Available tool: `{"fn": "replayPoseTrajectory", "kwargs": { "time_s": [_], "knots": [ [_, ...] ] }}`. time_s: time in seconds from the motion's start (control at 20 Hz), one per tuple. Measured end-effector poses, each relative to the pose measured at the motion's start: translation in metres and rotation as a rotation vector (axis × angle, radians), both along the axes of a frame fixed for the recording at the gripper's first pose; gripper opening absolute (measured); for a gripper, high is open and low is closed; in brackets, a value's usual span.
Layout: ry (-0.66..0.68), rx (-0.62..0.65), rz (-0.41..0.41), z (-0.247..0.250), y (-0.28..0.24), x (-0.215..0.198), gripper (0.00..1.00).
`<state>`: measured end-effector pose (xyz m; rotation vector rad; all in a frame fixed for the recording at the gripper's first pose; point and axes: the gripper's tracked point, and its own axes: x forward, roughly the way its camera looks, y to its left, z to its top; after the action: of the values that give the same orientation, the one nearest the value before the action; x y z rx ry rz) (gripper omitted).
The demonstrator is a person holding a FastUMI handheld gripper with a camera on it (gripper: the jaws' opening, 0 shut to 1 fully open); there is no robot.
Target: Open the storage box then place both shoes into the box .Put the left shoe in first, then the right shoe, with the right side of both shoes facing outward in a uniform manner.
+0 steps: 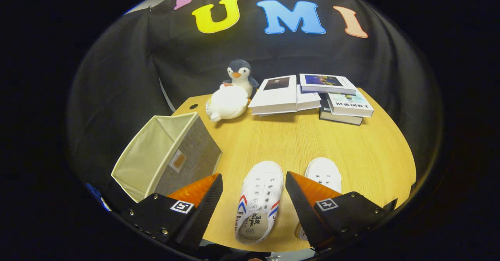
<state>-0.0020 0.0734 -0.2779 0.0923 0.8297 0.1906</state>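
Observation:
My gripper (254, 186) is open above the wooden table (351, 151). A white canvas shoe with red and blue stripes (258, 198) lies between the two fingers, toe pointing away, and neither finger touches it. A second white shoe (324, 173) lies just to its right, partly hidden behind the right finger (308, 198). The grey fabric storage box (164, 155) with a cream lining stands to the left, beyond the left finger (199, 200), its open top tilted toward the table's left edge.
A white plush (227, 103) and a penguin toy (240, 75) sit at the back of the table. Stacked books (312, 97) lie to their right. The table's curved edge runs close behind the box and on the right.

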Motion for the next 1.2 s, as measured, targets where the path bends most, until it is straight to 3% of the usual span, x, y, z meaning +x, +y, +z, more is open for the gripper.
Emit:
{"fn": "replayPoseTrajectory", "kwargs": {
  "time_s": [0.55, 0.95, 1.0, 1.15, 1.2],
  "knots": [
    [0.203, 0.002, -0.029, -0.076, -0.028, -0.018, 0.98],
    [0.26, -0.009, -0.02, -0.095, -0.031, -0.018, 0.97],
    [0.271, -0.001, -0.02, -0.097, -0.031, -0.018, 0.86],
    [0.297, 0.042, -0.027, -0.102, -0.026, -0.018, 0.86],
    [0.309, 0.057, -0.04, -0.108, -0.025, -0.018, 0.7]
  ]
}}
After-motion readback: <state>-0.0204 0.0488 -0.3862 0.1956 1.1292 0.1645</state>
